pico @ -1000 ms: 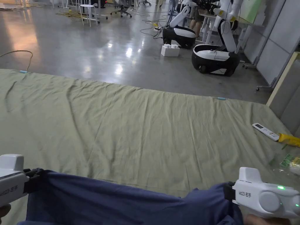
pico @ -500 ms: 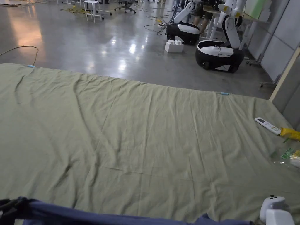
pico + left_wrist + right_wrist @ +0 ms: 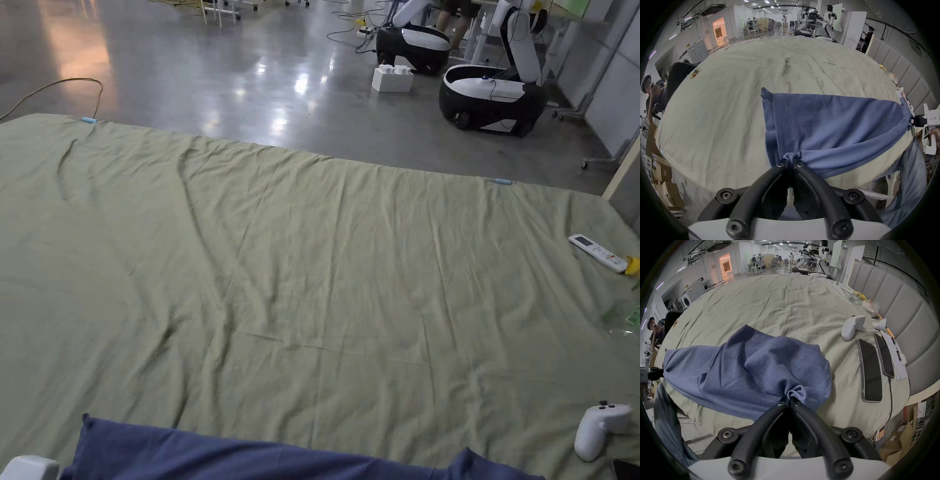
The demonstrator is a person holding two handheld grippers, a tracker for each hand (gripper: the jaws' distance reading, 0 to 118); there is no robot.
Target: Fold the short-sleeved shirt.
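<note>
Shirt (image 3: 826, 126), blue, lies spread at the near edge of the bed (image 3: 312, 262), over its green sheet. Left gripper (image 3: 790, 162) has its jaws clenched on one bunched corner; right gripper (image 3: 789, 400) has its jaws clenched on the opposite corner.

A wide bed (image 3: 312, 262) is covered by a wrinkled pale green sheet (image 3: 350, 206). Part of a blue shirt (image 3: 250, 453) is spread on its near edge. Near the right side, a white remote control (image 3: 597, 252) and a white handheld controller (image 3: 599, 428) are laid on the sheet; two dark phones (image 3: 870, 369) are seen just beside the controller, next to a sheet of paper (image 3: 894, 356).
</note>
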